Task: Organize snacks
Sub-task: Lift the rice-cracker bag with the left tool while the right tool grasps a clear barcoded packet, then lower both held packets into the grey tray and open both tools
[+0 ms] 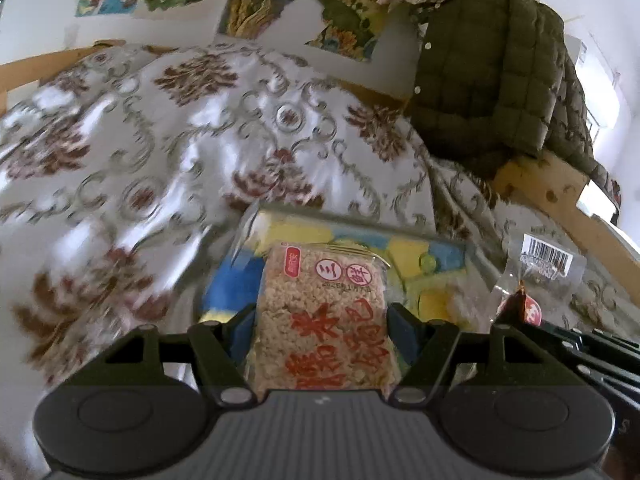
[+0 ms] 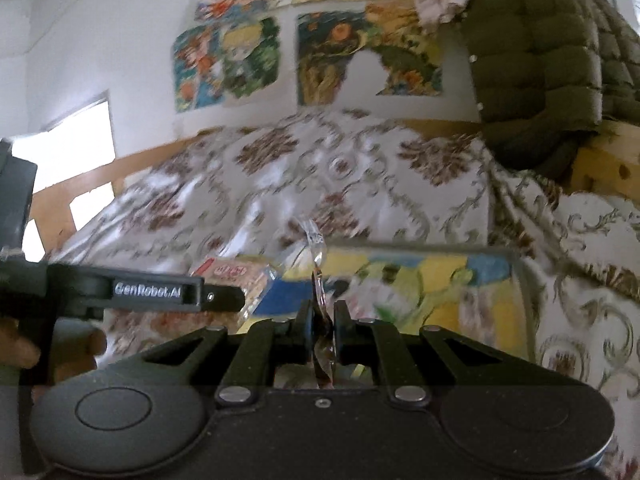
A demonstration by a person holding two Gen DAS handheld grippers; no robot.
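My left gripper [image 1: 320, 316] is shut on a clear packet of puffed-rice snack [image 1: 324, 316] with red characters, held flat between both pads. In the right wrist view the same rice packet [image 2: 236, 276] shows at the left beside the left gripper's finger [image 2: 160, 294]. My right gripper [image 2: 322, 320] is shut on the thin edge of a clear plastic snack packet [image 2: 318, 280] that stands up between the pads. That packet [image 1: 540, 272], with a barcode label and a red print, shows at the right of the left wrist view. Below both lies a clear container [image 2: 420, 280] over a yellow and blue picture.
A floral brown-and-white cloth [image 1: 180, 140] covers the surface behind. An olive quilted jacket [image 1: 492, 80] hangs over a wooden frame [image 1: 560, 196] at the right. Colourful posters [image 2: 248, 56] are on the white wall. A hand [image 2: 24, 348] holds the left gripper.
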